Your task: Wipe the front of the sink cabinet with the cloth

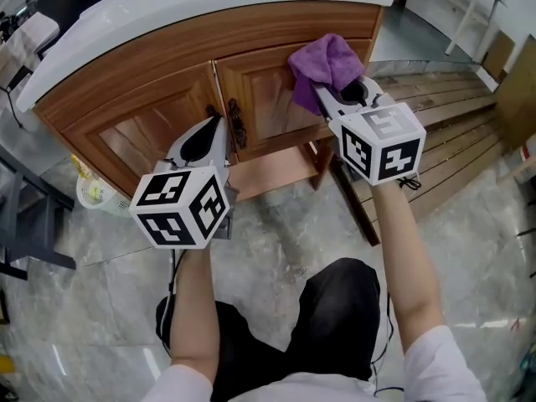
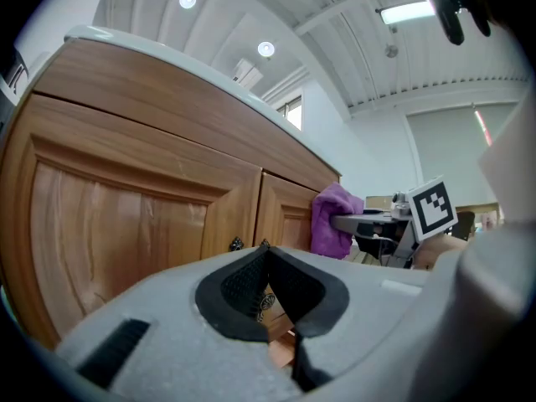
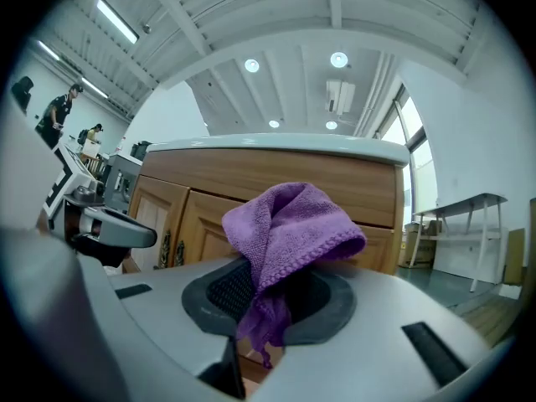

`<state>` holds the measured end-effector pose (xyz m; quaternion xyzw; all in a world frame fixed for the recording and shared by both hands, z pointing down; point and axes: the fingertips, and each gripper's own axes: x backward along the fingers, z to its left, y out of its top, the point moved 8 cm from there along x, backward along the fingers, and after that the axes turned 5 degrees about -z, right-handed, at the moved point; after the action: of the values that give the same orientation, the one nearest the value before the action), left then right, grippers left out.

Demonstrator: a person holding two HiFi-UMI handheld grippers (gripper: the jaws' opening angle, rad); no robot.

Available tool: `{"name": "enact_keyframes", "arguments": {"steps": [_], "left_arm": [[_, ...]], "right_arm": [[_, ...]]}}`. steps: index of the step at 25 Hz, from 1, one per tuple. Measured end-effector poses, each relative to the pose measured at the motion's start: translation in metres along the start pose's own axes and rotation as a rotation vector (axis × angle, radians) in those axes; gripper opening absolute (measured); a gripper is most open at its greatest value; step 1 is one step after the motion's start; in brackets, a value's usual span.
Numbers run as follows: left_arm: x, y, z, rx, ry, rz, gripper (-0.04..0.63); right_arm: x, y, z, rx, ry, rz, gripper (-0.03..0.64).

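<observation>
The wooden sink cabinet point(image 1: 159, 124) has two doors under a white countertop point(image 1: 167, 11). A purple cloth point(image 1: 325, 65) is bunched in front of the upper part of the right door point(image 1: 268, 90); whether it touches the wood I cannot tell. My right gripper point(image 1: 332, 99) is shut on it, and the cloth point(image 3: 289, 229) droops over the closed jaws point(image 3: 264, 291). My left gripper point(image 1: 209, 132) is shut on nothing, its tip point(image 2: 266, 249) close to the dark door handles point(image 1: 237, 122). From the left gripper view, the cloth point(image 2: 335, 220) shows to the right.
A white and yellow bag point(image 1: 96, 193) lies on the floor by the cabinet's left corner. Wooden slats point(image 1: 452, 132) run along the right. A dark metal frame point(image 1: 25, 224) stands at the left. The person's knees point(image 1: 335, 308) are near the marble floor.
</observation>
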<state>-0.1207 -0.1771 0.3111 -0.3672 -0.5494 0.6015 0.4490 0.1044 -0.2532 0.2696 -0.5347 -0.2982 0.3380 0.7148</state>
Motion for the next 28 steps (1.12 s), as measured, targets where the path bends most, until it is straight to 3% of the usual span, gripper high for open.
{"name": "enact_keyframes", "arguments": {"steps": [10, 14, 19, 28], "left_arm": [[-0.009, -0.006, -0.005, 0.009, -0.041, 0.011, 0.005], [-0.009, -0.005, -0.005, 0.001, -0.036, 0.013, 0.005], [-0.007, -0.005, -0.006, -0.01, -0.021, 0.012, 0.005], [0.016, -0.004, 0.012, -0.047, 0.08, 0.013, 0.005]], "right_arm": [[0.02, -0.016, -0.055, 0.008, -0.142, 0.06, 0.072], [0.026, -0.013, -0.057, 0.015, -0.143, 0.055, 0.072], [0.034, 0.008, -0.034, 0.025, -0.066, -0.009, 0.072], [0.016, 0.03, 0.057, -0.005, 0.195, -0.091, 0.072]]}}
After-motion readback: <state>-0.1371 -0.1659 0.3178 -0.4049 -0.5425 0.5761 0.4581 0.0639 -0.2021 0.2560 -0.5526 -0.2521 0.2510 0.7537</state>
